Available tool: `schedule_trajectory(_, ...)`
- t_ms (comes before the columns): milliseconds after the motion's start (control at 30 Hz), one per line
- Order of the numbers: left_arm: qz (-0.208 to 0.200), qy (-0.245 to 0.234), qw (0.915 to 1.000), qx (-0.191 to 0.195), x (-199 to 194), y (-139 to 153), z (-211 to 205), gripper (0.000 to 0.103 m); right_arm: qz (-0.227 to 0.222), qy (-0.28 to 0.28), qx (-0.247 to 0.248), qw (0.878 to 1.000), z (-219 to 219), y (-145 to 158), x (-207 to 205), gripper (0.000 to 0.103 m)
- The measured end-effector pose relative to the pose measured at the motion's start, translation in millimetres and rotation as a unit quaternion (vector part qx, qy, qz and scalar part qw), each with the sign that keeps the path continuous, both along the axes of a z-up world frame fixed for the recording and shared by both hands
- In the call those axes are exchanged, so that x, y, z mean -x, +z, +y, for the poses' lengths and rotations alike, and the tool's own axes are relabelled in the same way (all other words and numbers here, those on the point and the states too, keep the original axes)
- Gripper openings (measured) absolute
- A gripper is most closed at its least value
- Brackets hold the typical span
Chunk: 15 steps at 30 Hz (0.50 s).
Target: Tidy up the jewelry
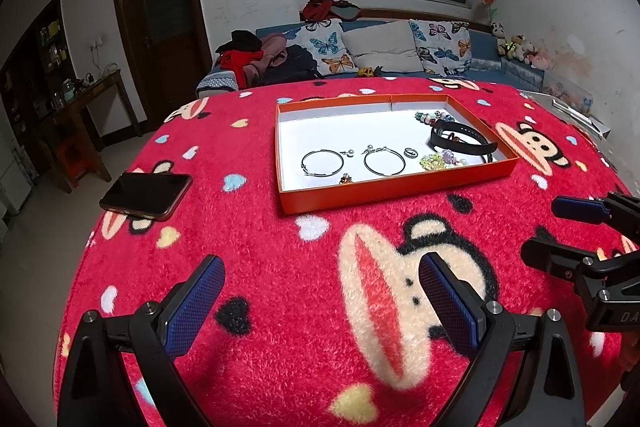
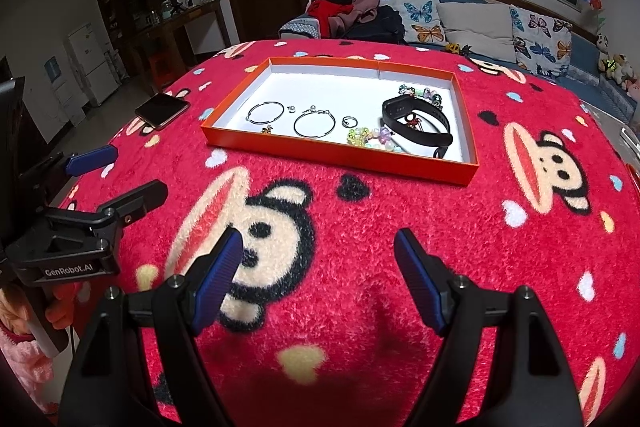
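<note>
Two hand-held grippers, left [image 1: 320, 291] and right [image 2: 318, 259], hovered wide apart and empty above the table [image 1: 280, 307]; jewelry, including hoop earrings [image 1: 322, 163], lay inside the orange tray [image 1: 400, 193].

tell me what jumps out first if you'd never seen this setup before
The loud red monkey-print blanket covers the whole table. On it, beyond both grippers, sits an orange tray with a white floor holding two silver hoops, a black wristband and coloured beads. A dark phone lies on the blanket left of the tray, and both the left gripper and right gripper hover open and empty.
</note>
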<state>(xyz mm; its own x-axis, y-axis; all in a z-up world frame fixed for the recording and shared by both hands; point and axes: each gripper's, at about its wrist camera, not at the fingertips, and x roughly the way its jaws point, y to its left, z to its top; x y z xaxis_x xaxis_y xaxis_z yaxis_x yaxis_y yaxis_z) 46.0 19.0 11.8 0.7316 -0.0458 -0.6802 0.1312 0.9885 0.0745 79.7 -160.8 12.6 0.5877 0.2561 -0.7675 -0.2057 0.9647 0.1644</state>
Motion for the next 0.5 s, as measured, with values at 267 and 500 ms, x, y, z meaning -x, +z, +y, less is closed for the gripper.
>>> schedule_trajectory(267, -0.001, 0.000, 1.0000, -0.001, 0.3, -0.3, 0.6, 0.103, 0.002, 0.001, -0.002, 1.000, 0.9, -1.2, 0.3, 0.078)
schedule_trajectory(500, -0.001, 0.000, 1.0000, 0.000, 0.3, -0.1, 0.6, 0.103, 0.002, 0.001, -0.002, 1.000, 1.3, -1.7, 0.6, 0.078)
